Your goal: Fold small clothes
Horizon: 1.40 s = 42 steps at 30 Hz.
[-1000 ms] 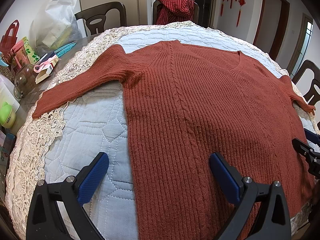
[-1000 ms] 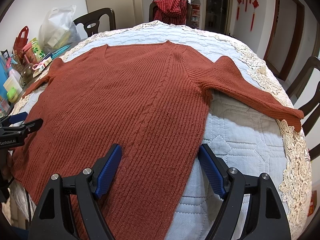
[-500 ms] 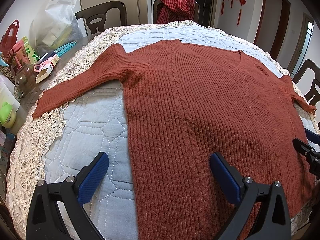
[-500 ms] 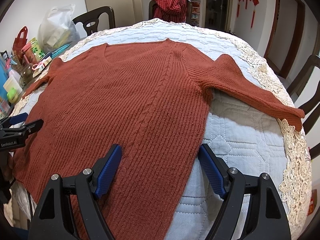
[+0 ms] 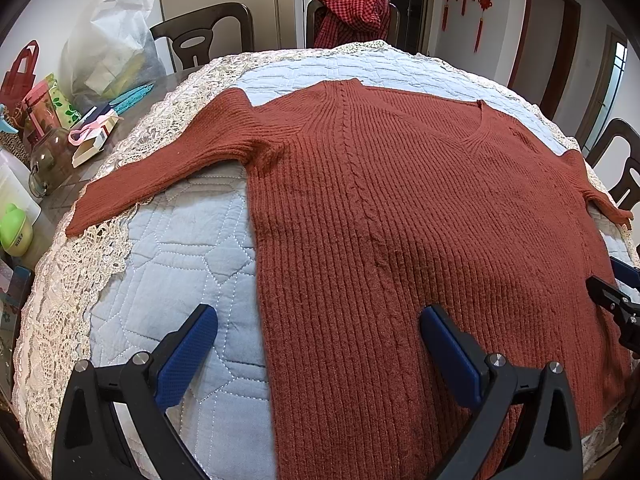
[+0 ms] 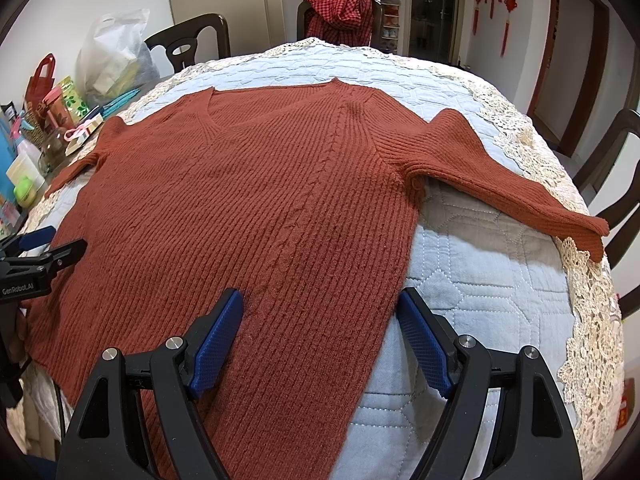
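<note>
A rust-red ribbed V-neck sweater (image 5: 400, 208) (image 6: 272, 200) lies spread flat, front up, on a table covered by a pale blue quilted cloth (image 5: 176, 264) (image 6: 480, 288). Both sleeves stretch outward, the left sleeve (image 5: 168, 160) toward the lace edge and the right sleeve (image 6: 508, 184) toward the other side. My left gripper (image 5: 316, 344) hovers open over the sweater's lower left edge, holding nothing. My right gripper (image 6: 320, 328) hovers open over the lower right edge, also with nothing in it. Each gripper shows at the edge of the other's view, the right gripper (image 5: 616, 300) and the left gripper (image 6: 36, 256).
Clutter sits on the left of the table: a white plastic bag (image 5: 108, 48), a glass jar (image 5: 48, 164), small boxes (image 5: 92, 140) and a green container (image 5: 14, 228). Dark wooden chairs (image 5: 204, 36) ring the table; one holds a red checked garment (image 5: 348, 16). Lace trim (image 6: 592, 320) borders the cloth.
</note>
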Each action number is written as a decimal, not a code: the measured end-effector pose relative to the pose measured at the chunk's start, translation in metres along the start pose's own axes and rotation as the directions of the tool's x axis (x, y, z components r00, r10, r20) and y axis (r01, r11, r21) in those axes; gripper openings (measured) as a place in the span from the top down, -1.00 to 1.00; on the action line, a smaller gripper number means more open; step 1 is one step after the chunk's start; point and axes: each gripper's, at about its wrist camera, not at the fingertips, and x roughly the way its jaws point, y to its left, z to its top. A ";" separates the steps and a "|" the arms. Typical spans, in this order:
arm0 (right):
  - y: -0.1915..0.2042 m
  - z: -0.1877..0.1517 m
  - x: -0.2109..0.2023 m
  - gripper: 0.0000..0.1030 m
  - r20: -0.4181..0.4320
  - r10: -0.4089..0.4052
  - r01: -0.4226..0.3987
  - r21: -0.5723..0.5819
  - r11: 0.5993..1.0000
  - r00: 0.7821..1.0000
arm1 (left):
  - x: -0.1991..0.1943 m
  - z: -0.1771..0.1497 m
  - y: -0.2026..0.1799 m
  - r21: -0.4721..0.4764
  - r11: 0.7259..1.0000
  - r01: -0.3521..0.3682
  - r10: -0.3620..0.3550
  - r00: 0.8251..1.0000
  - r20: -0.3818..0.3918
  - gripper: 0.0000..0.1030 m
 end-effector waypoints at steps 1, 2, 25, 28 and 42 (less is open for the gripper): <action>0.000 0.000 0.000 -0.54 0.000 0.000 0.000 0.000 1.000 1.000 | 0.000 0.000 0.000 0.000 1.000 0.000 0.000 1.000 0.000 -1.00; 0.000 0.000 0.000 -0.54 0.000 0.000 0.000 0.000 1.000 1.000 | 0.000 0.000 0.000 0.001 1.000 0.000 0.000 1.000 0.001 -1.00; 0.000 -0.003 -0.003 -0.54 0.010 -0.008 0.008 0.003 1.000 1.000 | -0.001 -0.001 0.001 -0.008 1.000 -0.004 0.004 1.000 0.002 -1.00; 0.000 -0.002 -0.003 -0.54 0.006 -0.010 0.010 0.004 1.000 1.000 | -0.001 -0.002 0.001 -0.009 1.000 -0.003 0.003 1.000 0.009 -1.00; -0.001 0.004 -0.001 -0.54 -0.034 -0.001 0.002 0.007 1.000 0.999 | -0.002 -0.001 -0.001 -0.007 1.000 -0.005 0.005 1.000 0.010 -1.00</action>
